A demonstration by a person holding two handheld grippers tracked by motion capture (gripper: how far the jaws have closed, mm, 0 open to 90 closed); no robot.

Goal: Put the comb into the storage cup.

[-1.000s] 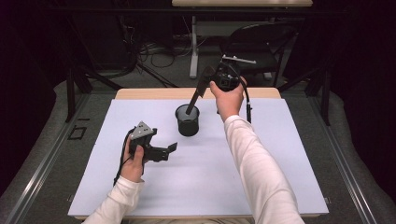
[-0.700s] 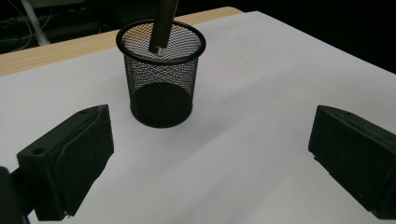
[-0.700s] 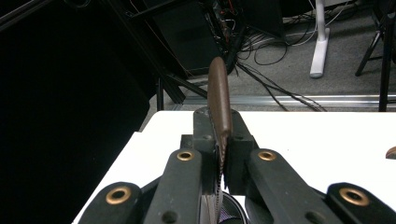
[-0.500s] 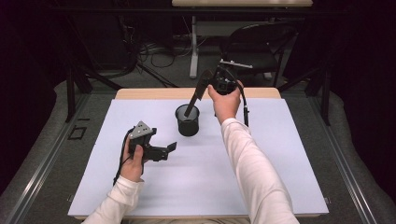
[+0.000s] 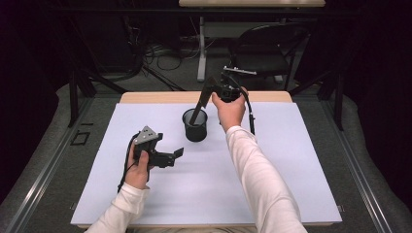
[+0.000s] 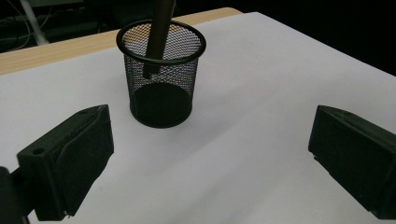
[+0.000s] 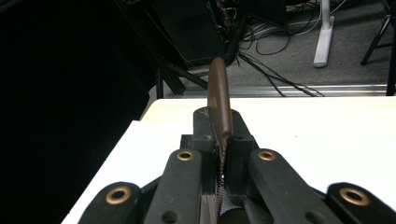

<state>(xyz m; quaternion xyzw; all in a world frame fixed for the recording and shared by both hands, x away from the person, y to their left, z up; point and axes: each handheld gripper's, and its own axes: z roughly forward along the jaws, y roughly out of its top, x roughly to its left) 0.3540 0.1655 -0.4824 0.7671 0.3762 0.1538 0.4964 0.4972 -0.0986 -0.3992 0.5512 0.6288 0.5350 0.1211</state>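
A black mesh cup [image 5: 195,127] [image 6: 161,84] stands upright on the white sheet, toward the back middle. My right gripper [image 5: 210,87] [image 7: 219,140] hangs above and just right of it, shut on the serrated blade of a brown-handled knife [image 5: 200,104] [image 7: 219,102]. The knife slants down to the left, and its handle end [image 6: 156,42] reaches inside the cup, above the bottom. My left gripper [image 5: 174,156] [image 6: 210,130] rests low over the sheet, in front and to the left of the cup. It is open, aimed at the cup, with nothing between its jaws.
The white sheet [image 5: 291,170] covers most of the table, with a wooden strip [image 5: 145,97] bare along the far edge. Beyond the table are a dark chair [image 5: 272,53], cables and a white stand on the floor.
The right hand has shifted only slightly with the knife, whose end stays in the cup. The left hand has not moved.
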